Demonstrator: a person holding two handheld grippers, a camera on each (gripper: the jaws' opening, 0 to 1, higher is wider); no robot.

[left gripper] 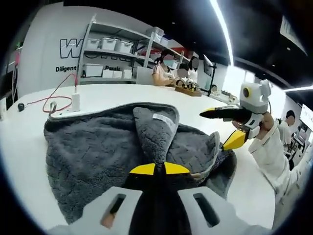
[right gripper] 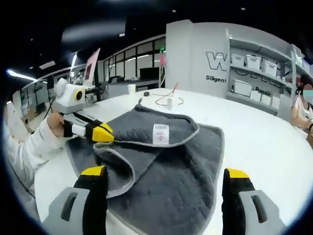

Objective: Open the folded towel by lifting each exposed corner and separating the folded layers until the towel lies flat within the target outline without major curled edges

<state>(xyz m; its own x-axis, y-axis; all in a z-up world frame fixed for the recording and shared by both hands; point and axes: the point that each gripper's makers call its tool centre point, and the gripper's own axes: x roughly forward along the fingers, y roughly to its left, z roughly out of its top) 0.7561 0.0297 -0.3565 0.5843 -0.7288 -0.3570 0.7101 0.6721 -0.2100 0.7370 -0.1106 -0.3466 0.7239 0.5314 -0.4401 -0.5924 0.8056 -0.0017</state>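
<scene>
A grey towel (left gripper: 93,147) (right gripper: 181,171) with a pale hem lies partly folded on the white table (left gripper: 19,147) (right gripper: 264,142). A white label (left gripper: 159,117) (right gripper: 160,133) shows on a turned-over flap. My left gripper (left gripper: 157,169) is shut on a raised fold of the towel, its yellow tips pressed together. In the right gripper view, the left gripper (right gripper: 103,134) pinches the flap's hem from the left. My right gripper (right gripper: 166,172) stands wide open above the towel's near part, holding nothing. It hovers beside the towel's right edge as the right gripper (left gripper: 217,128) in the left gripper view.
A white power strip (left gripper: 76,103) (right gripper: 169,103) with a red cable lies just beyond the towel. Shelves with white bins (left gripper: 110,44) (right gripper: 254,61) stand behind the table. A person (left gripper: 164,68) sits at the far side. White sleeves (left gripper: 269,147) (right gripper: 29,147) hold the grippers.
</scene>
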